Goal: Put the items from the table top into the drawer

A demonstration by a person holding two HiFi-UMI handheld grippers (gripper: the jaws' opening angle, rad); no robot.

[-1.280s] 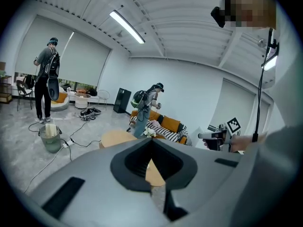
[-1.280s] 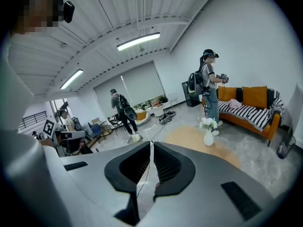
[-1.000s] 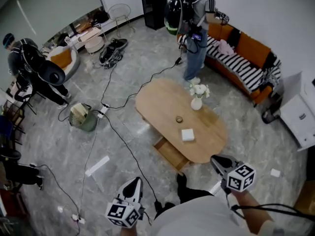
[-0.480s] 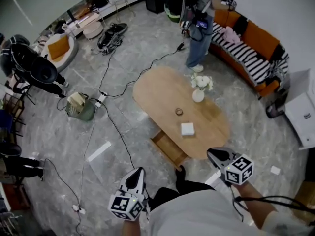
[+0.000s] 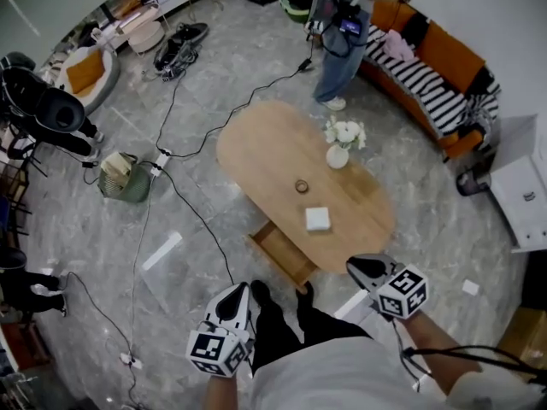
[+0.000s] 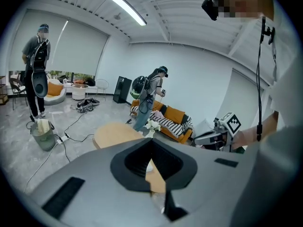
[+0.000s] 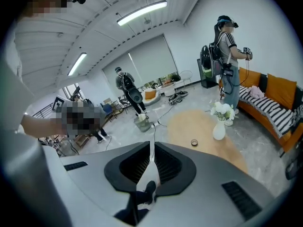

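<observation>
One oval wooden desk (image 5: 265,143) sits nearer than before, its drawer (image 5: 282,259) open under the near edge. Left gripper (image 5: 238,290) and right gripper (image 5: 355,267), jaws together and empty, approach it. On top wait a flower vase (image 5: 338,156), white box (image 5: 318,219) and small ring (image 5: 301,185), untouched.

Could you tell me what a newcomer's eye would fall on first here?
The oval wooden table stands mid-room, carrying a vase of white flowers, a ring and a white box, with its drawer open on the near side. Beyond it runs an orange sofa, and the left gripper and right gripper frame the foreground.
</observation>
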